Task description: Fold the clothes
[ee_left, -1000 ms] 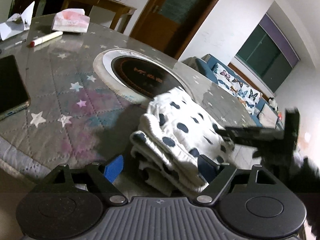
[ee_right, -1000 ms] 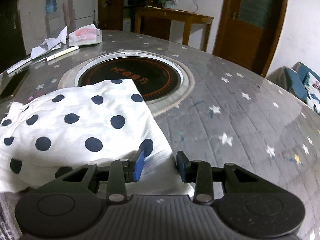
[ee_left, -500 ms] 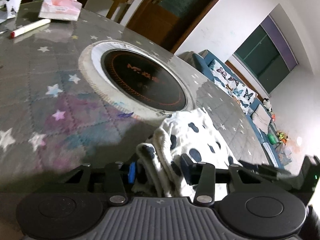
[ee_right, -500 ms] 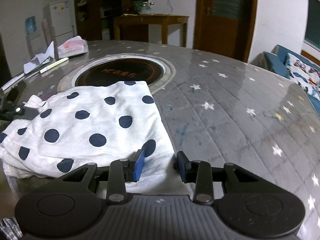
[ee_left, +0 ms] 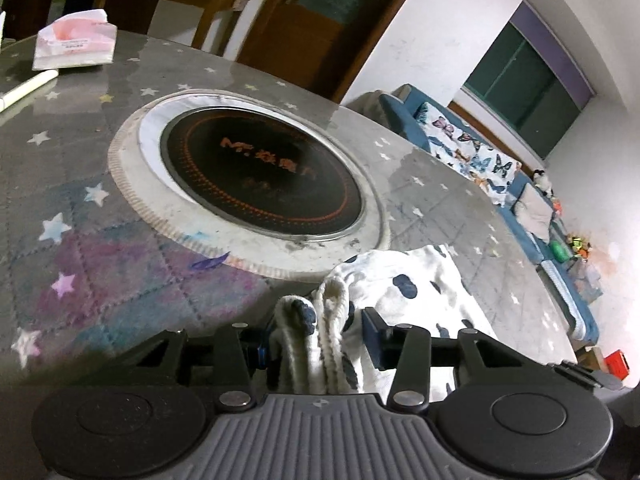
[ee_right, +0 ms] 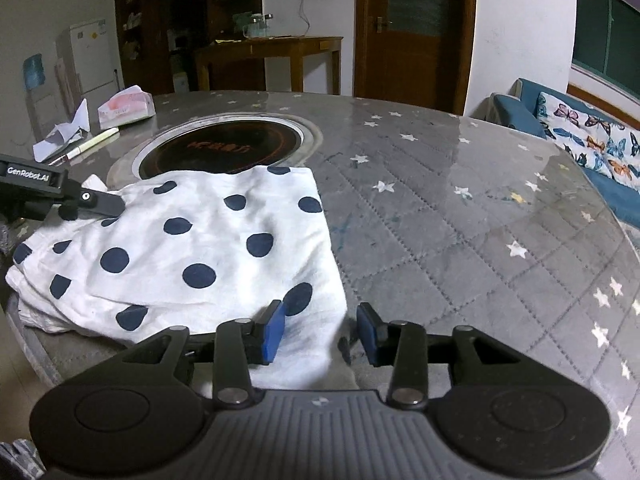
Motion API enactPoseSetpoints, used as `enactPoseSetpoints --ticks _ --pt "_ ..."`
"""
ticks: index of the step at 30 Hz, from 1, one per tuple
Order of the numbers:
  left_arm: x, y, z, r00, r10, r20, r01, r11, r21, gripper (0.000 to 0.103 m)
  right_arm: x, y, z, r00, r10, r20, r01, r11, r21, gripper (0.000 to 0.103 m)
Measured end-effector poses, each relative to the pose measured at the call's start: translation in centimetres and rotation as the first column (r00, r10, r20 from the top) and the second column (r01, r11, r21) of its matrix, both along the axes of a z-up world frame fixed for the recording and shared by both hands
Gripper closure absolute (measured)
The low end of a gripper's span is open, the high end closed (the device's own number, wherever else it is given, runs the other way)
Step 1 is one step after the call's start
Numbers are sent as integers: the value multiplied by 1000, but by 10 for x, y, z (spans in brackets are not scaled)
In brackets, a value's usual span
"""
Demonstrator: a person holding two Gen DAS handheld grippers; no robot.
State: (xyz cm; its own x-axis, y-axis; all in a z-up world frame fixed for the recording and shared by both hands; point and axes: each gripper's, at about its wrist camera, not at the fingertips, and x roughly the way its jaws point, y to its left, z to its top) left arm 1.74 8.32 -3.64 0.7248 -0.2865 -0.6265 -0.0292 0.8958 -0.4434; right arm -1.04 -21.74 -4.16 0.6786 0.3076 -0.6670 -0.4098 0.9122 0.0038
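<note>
Two grips: we judge that both ends of the white cotton garment with navy polka dots (ee_right: pixel 192 248) are being taken up for another fold.
Garment place: it lies on the near part of the round grey quilted star-print table cover (ee_right: pixel 460 216), its far edge lapping the rim of the black round induction hob (ee_right: pixel 224 148) set in the table.
Left gripper (ee_left: pixel 316 334): its blue pads bear on a bunched stack of ribbed, folded edges; we read it as pinching the cloth.
Right gripper (ee_right: pixel 320 330): jaws spread, the left pad resting on the near corner of the cloth, the right pad over bare cover; nothing pinched.
Doing it well: we would slide the right jaws further onto the corner so they catch all layers, then close; lift both ends level and together, since the left stack looks thick and could shed a layer.
Cloth: soft, thin, lightly creased, several layers deep at the left edge.
Cover: stitched in diamonds under a glossy clear sheet, likely slippery.
Hob: smooth dark glass with orange rings, pale flat surround.
Far side: a pink-and-white tissue pack (ee_right: pixel 126 110) and a white marker pen (ee_right: pixel 96 142), well apart from the garment.
</note>
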Motion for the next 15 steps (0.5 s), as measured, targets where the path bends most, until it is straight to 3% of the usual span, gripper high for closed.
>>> enactPoseSetpoints --ticks 6,15 --pt "-7 2 1 1000 17 -10 -17 1000 21 47 4 13 9 998 50 32 -49 999 -23 51" --pt "-21 0 4 999 30 -11 -29 997 66 38 8 60 20 969 239 59 -240 971 1 41"
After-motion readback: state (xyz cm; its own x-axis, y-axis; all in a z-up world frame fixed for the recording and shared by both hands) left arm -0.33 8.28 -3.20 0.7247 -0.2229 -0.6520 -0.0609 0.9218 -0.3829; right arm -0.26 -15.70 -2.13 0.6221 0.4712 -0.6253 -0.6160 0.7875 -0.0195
